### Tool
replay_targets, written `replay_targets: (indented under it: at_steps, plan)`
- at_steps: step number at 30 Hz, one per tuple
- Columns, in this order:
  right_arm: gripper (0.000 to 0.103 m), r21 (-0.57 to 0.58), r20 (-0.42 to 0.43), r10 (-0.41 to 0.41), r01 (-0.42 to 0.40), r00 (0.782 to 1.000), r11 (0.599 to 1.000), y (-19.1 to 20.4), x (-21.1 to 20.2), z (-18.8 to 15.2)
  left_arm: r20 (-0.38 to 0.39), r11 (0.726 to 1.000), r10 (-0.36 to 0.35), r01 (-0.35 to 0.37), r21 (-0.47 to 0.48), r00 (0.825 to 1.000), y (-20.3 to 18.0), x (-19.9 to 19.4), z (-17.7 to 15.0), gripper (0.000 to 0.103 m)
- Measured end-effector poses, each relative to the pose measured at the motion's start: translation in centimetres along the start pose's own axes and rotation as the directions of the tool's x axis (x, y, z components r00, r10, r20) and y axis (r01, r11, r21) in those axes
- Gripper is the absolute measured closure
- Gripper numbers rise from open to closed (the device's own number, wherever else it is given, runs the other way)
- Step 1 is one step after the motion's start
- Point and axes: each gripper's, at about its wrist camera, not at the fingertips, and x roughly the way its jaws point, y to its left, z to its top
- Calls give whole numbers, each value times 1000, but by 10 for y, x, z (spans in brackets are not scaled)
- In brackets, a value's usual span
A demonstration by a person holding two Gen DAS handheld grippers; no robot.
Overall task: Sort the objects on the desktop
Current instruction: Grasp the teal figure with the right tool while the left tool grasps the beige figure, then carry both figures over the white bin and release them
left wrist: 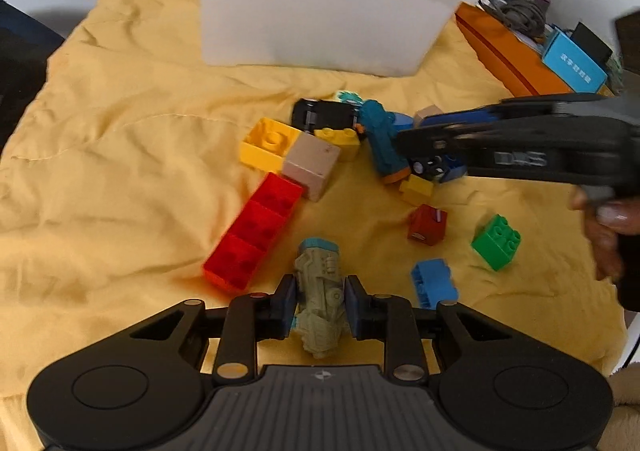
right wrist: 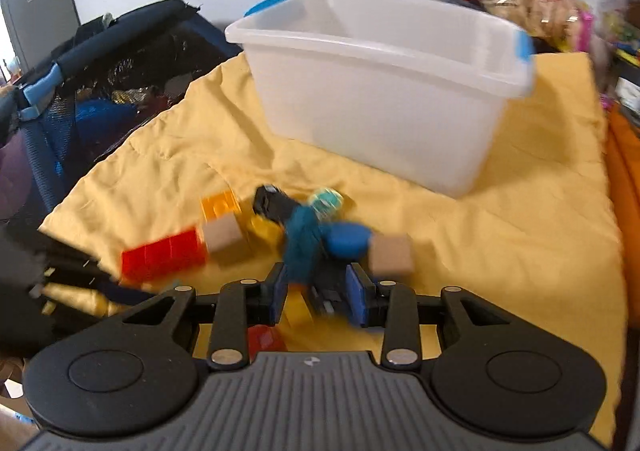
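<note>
A: So, what has the left gripper got?

B: Its blue pads are clamped on a grey-green moulded toy vehicle with a light-blue end, low over the wrinkled yellow cloth, beside a long red plastic brick.

A: And the right gripper?

B: Blurred. A dark blue-and-black toy car sits between its pads; whether they press it, I cannot tell. The white translucent plastic bin stands behind.

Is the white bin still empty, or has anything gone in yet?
Cannot tell: the white bin shows only bare inner walls in the right wrist view, and its floor is hidden.
</note>
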Motion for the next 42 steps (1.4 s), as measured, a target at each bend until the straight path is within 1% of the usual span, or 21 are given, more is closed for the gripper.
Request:
replay_targets:
  at_steps: [4,6,7,8,9,11,13,15,17,20,22,24,25,26,27,29,32,35,38,41,42]
  plan:
    - [66,16,-41,-7,7,999,1000,7,27,7,16,1000,8,-9,14,1000,0,1,-7,69]
    - [66,22,-77,-15,17,997,1000,9,38,5,22,999,37,-38,39,999,-6,2,-6,70]
    - [69,20,-69,-13,14,998,1000,9,39,4,20,998,46,-47,40,999,-8,3,-5,70]
    - [74,4,-68,-13,14,998,1000,11,40,4,21,999,39,-40,30,999,-8,1,-4,71]
    - [76,-17,-74,-21,20,997,1000,14,39,4,28,1000,15,-15,14,999,-7,-1,-2,71]
    - [76,-36,-73,-32,29,997,999,18,32,5,56,999,-26,27,-22,998,-3,-10,6,71]
    - [76,-45,-57,-21,18,998,999,18,19,7,122,999,-39,42,-27,992,-3,-29,19,71]
    - [76,-50,-27,-23,22,999,998,17,3,11,202,999,-36,39,-12,979,-5,-49,37,71]
    - [76,-49,10,-31,31,999,998,13,-12,18,283,999,-36,34,11,959,-7,-70,61,71]
    - [76,-36,93,-41,44,995,998,4,-37,38,403,998,-32,5,68,915,-11,-96,104,71]
    - [76,-24,160,-54,59,986,998,-3,-53,56,448,995,-26,-19,95,894,-12,-104,133,71]
    - [76,-20,227,-71,78,971,997,-11,-65,77,466,995,-16,-33,99,884,-14,-107,162,71]
    - [76,-21,258,-85,94,962,995,-15,-70,88,483,995,-16,-35,98,875,-16,-108,177,71]
    - [76,-24,282,-100,111,954,994,-18,-71,100,499,994,-10,-46,99,866,-17,-107,188,71]
    - [76,-26,301,-110,123,947,992,-22,-72,110,509,993,8,-65,95,861,-19,-103,200,71]
    - [76,-15,327,-127,139,936,990,-29,-66,133,523,994,25,-74,74,852,-18,-90,220,71]
    - [76,33,330,-149,147,932,989,-42,-51,160,511,993,75,-110,39,857,-15,-65,242,71]
    - [75,64,307,-184,172,934,983,-50,-31,171,459,987,130,-158,23,879,-13,-31,254,71]
    - [75,80,252,-198,184,947,980,-57,-6,171,378,985,160,-174,3,912,-3,0,253,70]
    - [75,116,187,-196,177,963,977,-67,11,158,325,982,181,-191,-1,928,2,15,246,67]
    - [74,119,162,-195,177,967,977,-69,18,155,325,981,186,-195,-3,927,3,14,242,62]
